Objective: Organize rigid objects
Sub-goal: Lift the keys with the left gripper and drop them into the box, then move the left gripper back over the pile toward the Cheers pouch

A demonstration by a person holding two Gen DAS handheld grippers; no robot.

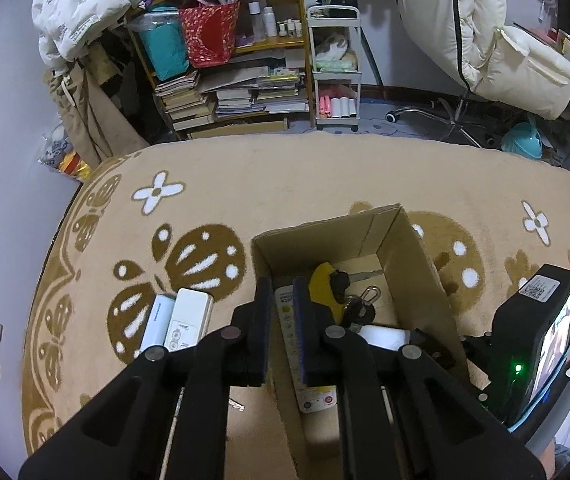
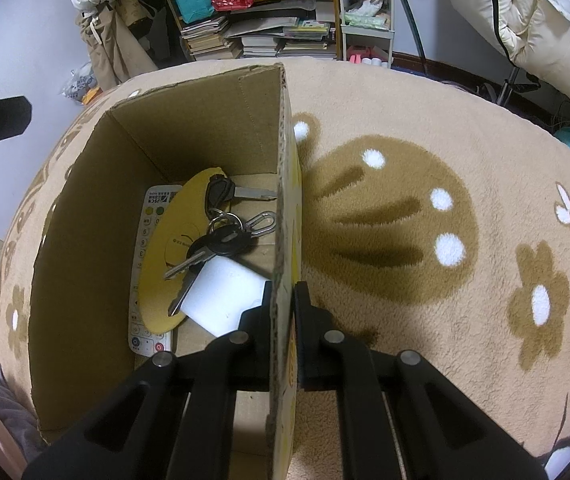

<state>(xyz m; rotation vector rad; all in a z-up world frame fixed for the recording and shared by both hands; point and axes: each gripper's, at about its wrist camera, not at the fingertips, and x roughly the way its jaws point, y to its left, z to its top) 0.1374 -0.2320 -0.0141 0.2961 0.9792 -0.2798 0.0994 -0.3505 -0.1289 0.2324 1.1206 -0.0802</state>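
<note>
We start at the cardboard box [image 2: 213, 128], sitting open on the beige patterned carpet [image 2: 425, 120], and inside we see a yellow disc [image 2: 173, 248] lying over a white remote control [image 2: 145, 240], a bunch of keys [image 2: 221, 236] sprawled on top of the disc, and a white block [image 2: 225, 300] tucked just beside them. Our right gripper [image 2: 283, 320] is pinching the box's right-hand wall, one finger inside and one outside, closed tight against the cardboard. Over on the other side, our left gripper [image 1: 283, 320] straddles the box's left wall [image 1: 263, 264], fingers narrowly apart with the cardboard edge and the remote showing between them; we can't tell for sure whether the pads are pressing it. Just left of the box on the carpet lie two white remotes [image 1: 181, 320] side by side. Further out we have a bookshelf [image 1: 221, 60] crammed with books and bags, a small white trolley [image 1: 335, 68], and a cream office chair [image 1: 485, 40] against the wall.
</note>
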